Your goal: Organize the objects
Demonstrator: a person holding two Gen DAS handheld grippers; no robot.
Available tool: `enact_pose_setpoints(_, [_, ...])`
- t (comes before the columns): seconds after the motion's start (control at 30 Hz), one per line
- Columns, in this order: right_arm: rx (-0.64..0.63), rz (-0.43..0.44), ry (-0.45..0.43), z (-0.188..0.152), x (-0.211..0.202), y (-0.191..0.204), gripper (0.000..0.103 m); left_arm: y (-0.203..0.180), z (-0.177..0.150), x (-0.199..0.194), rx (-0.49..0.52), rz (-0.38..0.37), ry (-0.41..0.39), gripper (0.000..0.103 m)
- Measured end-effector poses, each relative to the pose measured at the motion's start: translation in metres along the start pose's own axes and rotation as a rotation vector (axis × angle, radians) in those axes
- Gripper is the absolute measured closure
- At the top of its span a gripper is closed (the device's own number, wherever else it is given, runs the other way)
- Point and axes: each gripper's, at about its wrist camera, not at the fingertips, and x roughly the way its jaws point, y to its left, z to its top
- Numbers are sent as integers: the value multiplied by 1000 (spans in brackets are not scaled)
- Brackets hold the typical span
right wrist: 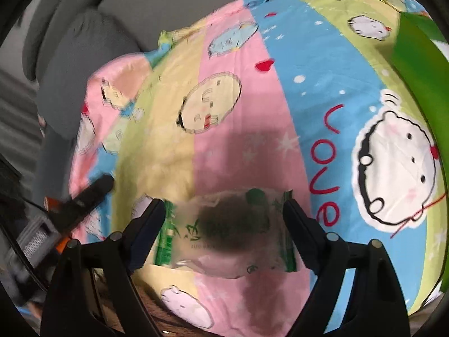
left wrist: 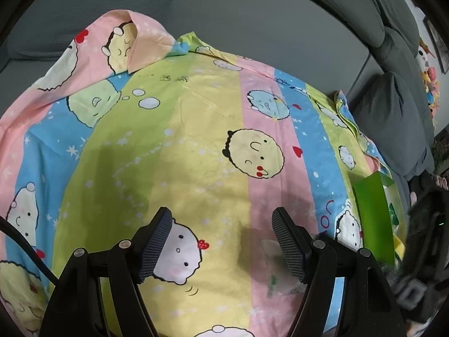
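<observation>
A clear plastic packet with green print and a dark middle [right wrist: 224, 233] lies on a cartoon-print sheet [right wrist: 241, 146]. My right gripper [right wrist: 224, 210] is open, with its fingers on either side of the packet. The packet shows faintly by the right finger in the left wrist view [left wrist: 273, 269]. My left gripper [left wrist: 221, 219] is open and empty above the sheet [left wrist: 179, 140]. A green box [left wrist: 374, 213] stands at the sheet's right side; it also shows at the upper right of the right wrist view [right wrist: 421, 64].
The sheet lies on a grey sofa [left wrist: 252, 22] with grey cushions [left wrist: 393, 118]. Plush toys [left wrist: 429, 81] sit at the far right. My left gripper's body shows at the left of the right wrist view [right wrist: 81, 202]. The sheet has a folded corner [left wrist: 134, 45].
</observation>
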Motion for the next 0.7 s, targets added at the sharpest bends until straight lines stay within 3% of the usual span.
enact_pose_setpoints(0.1, [57, 1, -72, 3, -21, -10, 15, 2, -2, 3, -2, -8, 19, 29])
enact_pose_setpoints(0.23, [82, -60, -129, 3, -42, -29, 15, 1, -4, 7, 3, -20, 33, 29])
enact_pose_setpoints(0.37, [67, -240, -227, -3, -50, -55, 15, 3, -5, 20, -1, -9, 56, 29])
enact_pose_setpoints(0.5, [29, -393, -208, -14, -30, -75, 15, 8, -4, 28, -16, 25, 61, 29])
enact_pose_setpoints(0.7, [-64, -483, -203, -26, -17, -71, 15, 6, -4, 28, -50, 28, 26, 29])
